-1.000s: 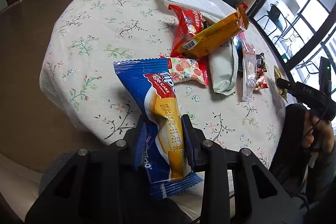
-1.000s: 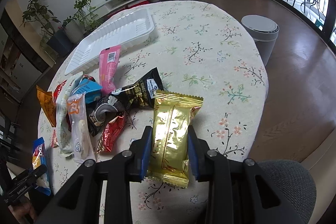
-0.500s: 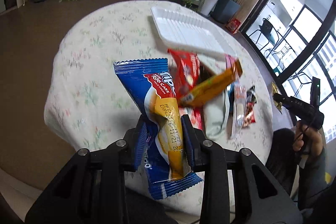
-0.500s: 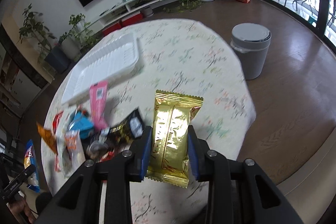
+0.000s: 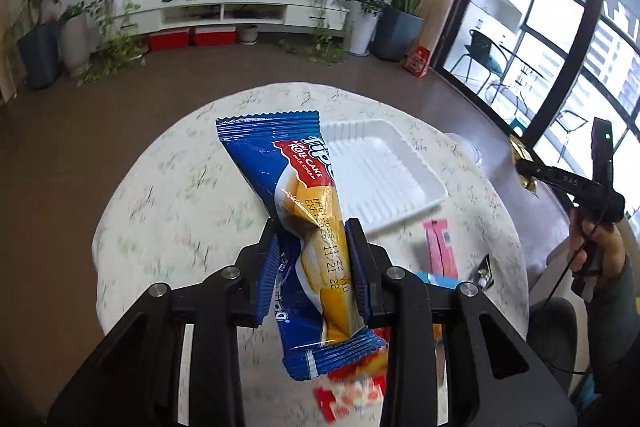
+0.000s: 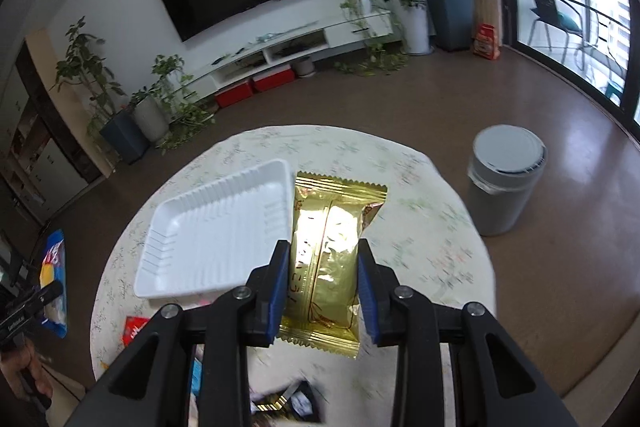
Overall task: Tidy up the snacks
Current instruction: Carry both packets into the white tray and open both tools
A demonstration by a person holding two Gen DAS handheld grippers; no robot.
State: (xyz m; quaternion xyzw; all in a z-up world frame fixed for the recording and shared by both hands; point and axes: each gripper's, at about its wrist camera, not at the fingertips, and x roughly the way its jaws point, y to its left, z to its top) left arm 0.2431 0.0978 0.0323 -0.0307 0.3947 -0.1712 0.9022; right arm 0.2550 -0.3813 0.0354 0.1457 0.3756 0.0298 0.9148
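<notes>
Left gripper (image 5: 312,269) clamping a blue roll cake packet (image 5: 294,207) across its middle, jaws pressing both long edges, packet raised clear above the round table (image 5: 180,195). Right gripper (image 6: 323,285) likewise clamping a gold foil packet (image 6: 326,247) at mid-length, also aloft. White tray (image 6: 212,239) lying empty on the flowered cloth, beyond and below both packets. Remaining snacks, among them a pink packet (image 5: 440,247), lying near the table's close edge.

Handling, as judged: both packets appearing light, soft and air-filled, with slick film skins; roll cake likely crushing under a hard squeeze. Gripping across the padded middle, as here, seeming safer than pinching the crimped end seals. Lowering flat into the tray looking the likely following step.
</notes>
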